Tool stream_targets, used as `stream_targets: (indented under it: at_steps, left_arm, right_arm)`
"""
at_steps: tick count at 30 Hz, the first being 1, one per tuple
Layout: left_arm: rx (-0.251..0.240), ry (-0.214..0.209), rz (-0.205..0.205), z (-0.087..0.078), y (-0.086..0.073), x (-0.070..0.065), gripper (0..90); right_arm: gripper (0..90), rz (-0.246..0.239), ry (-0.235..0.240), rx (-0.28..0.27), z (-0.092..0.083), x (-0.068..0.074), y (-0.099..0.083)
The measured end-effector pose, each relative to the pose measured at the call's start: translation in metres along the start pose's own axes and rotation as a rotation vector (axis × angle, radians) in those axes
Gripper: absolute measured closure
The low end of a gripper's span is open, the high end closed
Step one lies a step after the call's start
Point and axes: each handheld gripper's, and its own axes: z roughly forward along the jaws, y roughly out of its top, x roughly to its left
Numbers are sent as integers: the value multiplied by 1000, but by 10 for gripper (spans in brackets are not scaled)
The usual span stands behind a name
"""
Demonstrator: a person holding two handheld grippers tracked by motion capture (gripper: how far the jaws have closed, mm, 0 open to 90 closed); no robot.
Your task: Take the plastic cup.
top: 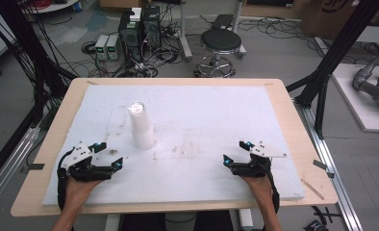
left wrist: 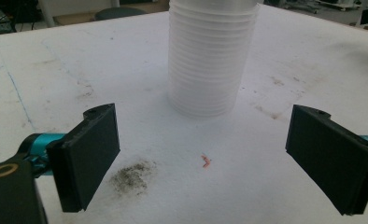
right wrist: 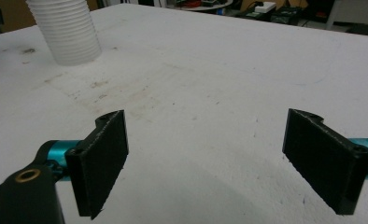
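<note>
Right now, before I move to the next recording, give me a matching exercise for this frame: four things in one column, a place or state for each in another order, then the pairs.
Things:
1. stack of white cups
2. left gripper
3. right gripper
4. black stool

Places or states:
A. on the floor beyond the table's far edge
B. open, at the near right of the white foam sheet
C. upright, rims down, left of the sheet's middle
D. open, at the near left, closest to the cups

Pairs: 1-C, 2-D, 3-B, 4-A
</note>
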Motion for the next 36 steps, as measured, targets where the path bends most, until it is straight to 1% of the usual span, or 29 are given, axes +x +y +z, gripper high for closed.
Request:
stream_targets:
  at_steps: [8, 9, 14, 18, 21, 24, 27, 30, 32, 36]
  left_arm:
    - [-10, -5, -4, -1, 0, 0, 97]
    - [-9, -7, -5, -1, 0, 0, 97]
    - [-14, -19, -1, -1, 0, 1, 97]
    - [-25, -30, -12, -2, -1, 2, 97]
    - [-25, -35, -15, -2, 0, 2, 97]
    - [-19, -42, -21, -3, 1, 3, 96]
    - [-41, -51, -16, -7, 9, 3, 97]
    - [-76, -70, -16, -12, 21, 4, 96]
    - [-81, -88, -9, -15, 29, 6, 97]
    - [-94, -111, -1, -20, 51, 11, 97]
  right_arm:
    - [143, 2, -1, 4, 0, 0, 0]
    - [143, -4, -2, 4, 1, 0, 0]
    - [143, -10, -2, 19, 2, 1, 1]
    - [144, -10, -2, 21, 2, 0, 1]
    - [143, -10, -2, 19, 3, 0, 1]
    - [144, -6, 1, 33, 3, 0, 1]
    - [143, -2, 7, 37, 4, 0, 1]
    - [144, -1, 6, 38, 4, -1, 1]
    - [143, -6, 7, 35, 4, -1, 1]
    - [144, -1, 11, 44, 4, -1, 1]
